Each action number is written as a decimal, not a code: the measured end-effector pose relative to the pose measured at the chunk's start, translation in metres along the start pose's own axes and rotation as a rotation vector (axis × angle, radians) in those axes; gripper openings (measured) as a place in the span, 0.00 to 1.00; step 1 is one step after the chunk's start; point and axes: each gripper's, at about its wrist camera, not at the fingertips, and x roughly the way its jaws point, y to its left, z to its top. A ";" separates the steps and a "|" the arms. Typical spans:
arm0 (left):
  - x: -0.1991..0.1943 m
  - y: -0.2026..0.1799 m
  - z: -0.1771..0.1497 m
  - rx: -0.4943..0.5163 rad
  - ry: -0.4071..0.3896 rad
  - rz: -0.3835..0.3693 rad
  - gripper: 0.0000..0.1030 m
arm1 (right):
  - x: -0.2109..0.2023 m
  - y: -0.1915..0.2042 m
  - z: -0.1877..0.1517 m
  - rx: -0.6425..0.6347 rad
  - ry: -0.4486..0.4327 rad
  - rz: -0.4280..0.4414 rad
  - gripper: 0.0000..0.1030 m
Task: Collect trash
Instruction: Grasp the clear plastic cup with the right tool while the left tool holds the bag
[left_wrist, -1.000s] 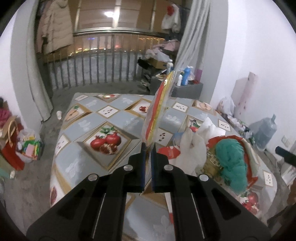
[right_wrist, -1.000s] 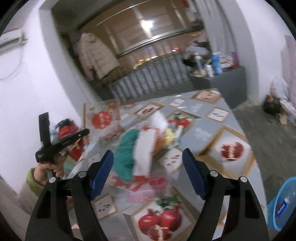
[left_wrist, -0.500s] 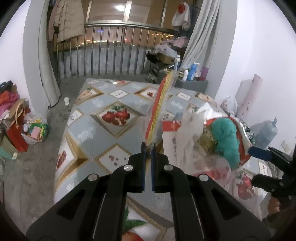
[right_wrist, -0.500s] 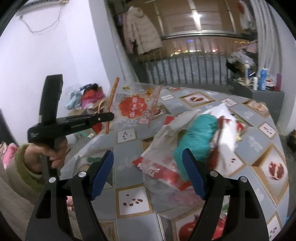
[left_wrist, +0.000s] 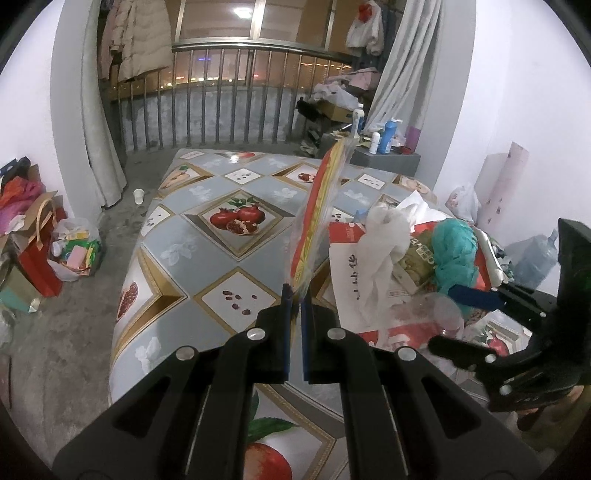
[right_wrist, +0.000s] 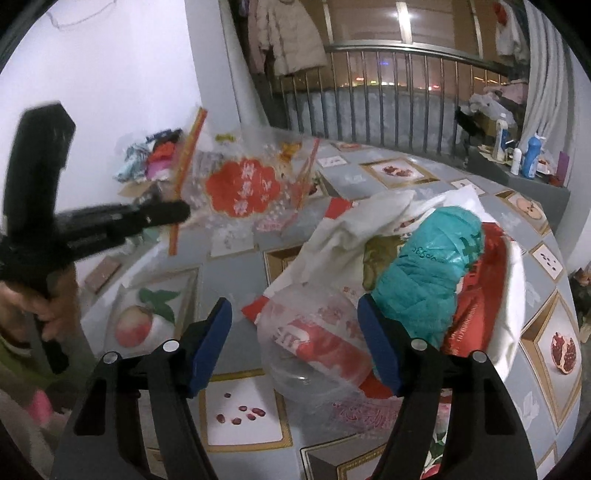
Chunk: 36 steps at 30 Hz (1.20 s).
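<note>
My left gripper (left_wrist: 294, 295) is clamped on the bottom edge of a clear plastic bag with red and gold print (left_wrist: 317, 218), standing upright above it. My right gripper (right_wrist: 295, 332) is closing, empty; the clear plastic cup (right_wrist: 314, 350) lies between its jaws, untouched. The trash heap beyond, with its teal crumpled bag (right_wrist: 432, 269), remains uncollected.

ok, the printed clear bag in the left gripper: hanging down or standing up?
Standing up. The left gripper is shut on the printed clear bag at its bottom edge, and the bag rises edge-on above the fingers, clear of the table.
</note>
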 end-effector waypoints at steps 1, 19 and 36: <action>0.000 0.000 0.000 -0.001 -0.001 0.002 0.03 | 0.002 0.002 0.000 -0.011 0.005 -0.007 0.67; -0.005 0.000 -0.003 -0.002 -0.012 0.017 0.03 | -0.009 -0.002 0.000 0.029 -0.012 0.061 0.58; -0.010 -0.004 -0.001 0.003 -0.018 0.018 0.03 | -0.043 -0.029 -0.007 0.242 -0.104 0.285 0.58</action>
